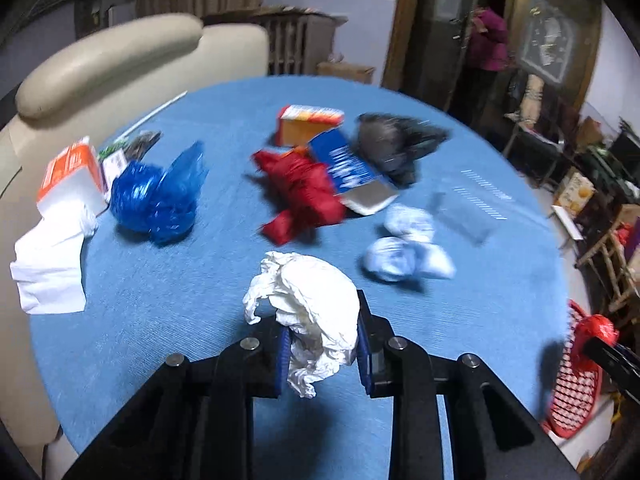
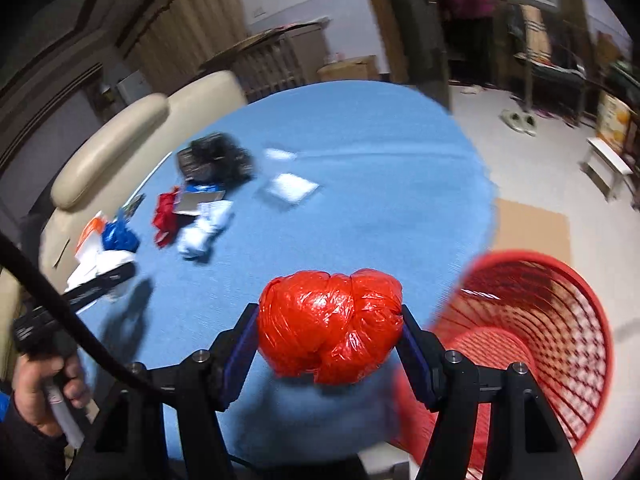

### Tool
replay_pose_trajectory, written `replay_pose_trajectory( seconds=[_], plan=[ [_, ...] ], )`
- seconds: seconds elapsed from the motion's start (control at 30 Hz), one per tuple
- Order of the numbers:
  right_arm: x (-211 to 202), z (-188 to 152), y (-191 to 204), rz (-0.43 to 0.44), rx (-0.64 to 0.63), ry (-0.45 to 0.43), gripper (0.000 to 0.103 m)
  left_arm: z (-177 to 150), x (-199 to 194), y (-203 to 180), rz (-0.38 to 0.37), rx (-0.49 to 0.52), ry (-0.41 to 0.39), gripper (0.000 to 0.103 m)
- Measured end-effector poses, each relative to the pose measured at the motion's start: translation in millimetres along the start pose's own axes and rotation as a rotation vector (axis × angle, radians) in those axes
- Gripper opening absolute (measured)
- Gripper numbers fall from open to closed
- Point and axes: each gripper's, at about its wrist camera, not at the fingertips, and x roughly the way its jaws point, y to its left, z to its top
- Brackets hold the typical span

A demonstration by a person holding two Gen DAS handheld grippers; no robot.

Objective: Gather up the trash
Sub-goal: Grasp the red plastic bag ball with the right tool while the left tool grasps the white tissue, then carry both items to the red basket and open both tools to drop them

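While the left gripper [image 1: 322,354] has its blue pads pressed into a crumpled white tissue wad [image 1: 310,312], closed down tight on it near the front edge of the counter [image 1: 160,300], the right gripper [image 2: 328,344] holds a knotted red plastic bag [image 2: 330,324] between jaws standing about half apart, just beside the red mesh basket [image 2: 536,344] that sits off the counter's edge. Both pieces look light and soft: the tissue squashes to almost nothing, so a pinch through its thick middle suits it, and the bag is slick and springy, best taken across its bulging belly as it is now, since a hold near the knot might slide. Farther out on the blue cloth lie more scraps: a blue plastic bag [image 1: 156,196], a red crumpled wrapper [image 1: 300,196], a blue-and-white carton [image 1: 352,176], an orange box [image 1: 310,122], a dark bag [image 1: 396,144] and pale blue crumpled paper [image 1: 404,248], all apart from the grippers. An orange-and-white tissue pack [image 1: 70,176] sits at the far left edge. The cartons would be stiffer and want a grip across a narrow side, I judge.
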Motion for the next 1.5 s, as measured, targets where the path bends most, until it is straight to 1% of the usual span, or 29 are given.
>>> replay_pose_trajectory(
  seconds=[0.07,0.13,0.23,0.33,0.47,0.57,0.7,0.73,0.77,0.8,0.87,0.97,1.07,1.17,1.23,1.37,1.43,1.5],
  plan=[
    [-13,-7,-21,-0.037,0.037,-0.018,0.069,1,-9,-12,-0.031,0.027,-0.017,0.029],
    [-25,-12,-41,-0.079,0.066,-0.029,0.069,1,-18,-30,-0.080,0.061,-0.028,0.029],
    [-34,-22,-77,-0.143,0.116,-0.023,0.069,0,-27,-61,-0.146,0.126,-0.037,0.029],
    [-37,-30,-104,-0.183,0.156,-0.010,0.069,-3,-34,-99,-0.213,0.201,-0.033,0.029],
    [-30,-37,-128,-0.192,0.187,0.015,0.069,-11,-36,-149,-0.296,0.297,-0.021,0.029],
    [-24,-40,-138,-0.192,0.208,0.030,0.070,-16,-37,-188,-0.358,0.366,-0.006,0.029],
    [-17,-43,-152,-0.142,0.243,0.060,0.075,-22,-30,-231,-0.403,0.447,0.017,0.031],
    [-18,-43,-156,-0.136,0.253,0.053,0.079,-23,-27,-239,-0.408,0.457,0.020,0.033],
    [-19,-42,-159,-0.134,0.262,0.044,0.084,-24,-23,-249,-0.411,0.467,0.026,0.042],
    [-22,-42,-164,-0.129,0.274,0.030,0.086,-25,-20,-255,-0.416,0.473,0.033,0.054],
    [-30,-41,-173,-0.118,0.300,0.004,0.086,-30,-16,-270,-0.421,0.485,0.033,0.066],
    [-43,-40,-187,-0.123,0.334,-0.029,0.086,-38,-7,-293,-0.431,0.538,0.059,0.066],
    [-57,-42,-203,-0.134,0.375,-0.058,0.086,-40,-2,-298,-0.434,0.542,0.086,0.067],
    [-67,-45,-216,-0.149,0.409,-0.080,0.086,-36,-2,-289,-0.432,0.513,0.086,0.071],
    [-69,-48,-223,-0.162,0.427,-0.082,0.086,-30,-4,-276,-0.415,0.476,0.070,0.073],
    [-66,-50,-229,-0.168,0.453,-0.077,0.086,-18,-10,-234,-0.371,0.395,0.047,0.075],
    [-65,-49,-229,-0.174,0.448,-0.091,0.086,-15,-9,-216,-0.344,0.369,0.037,0.076],
    [-63,-47,-230,-0.215,0.434,-0.118,0.086,-14,-11,-192,-0.315,0.333,0.028,0.076]
  ],
)
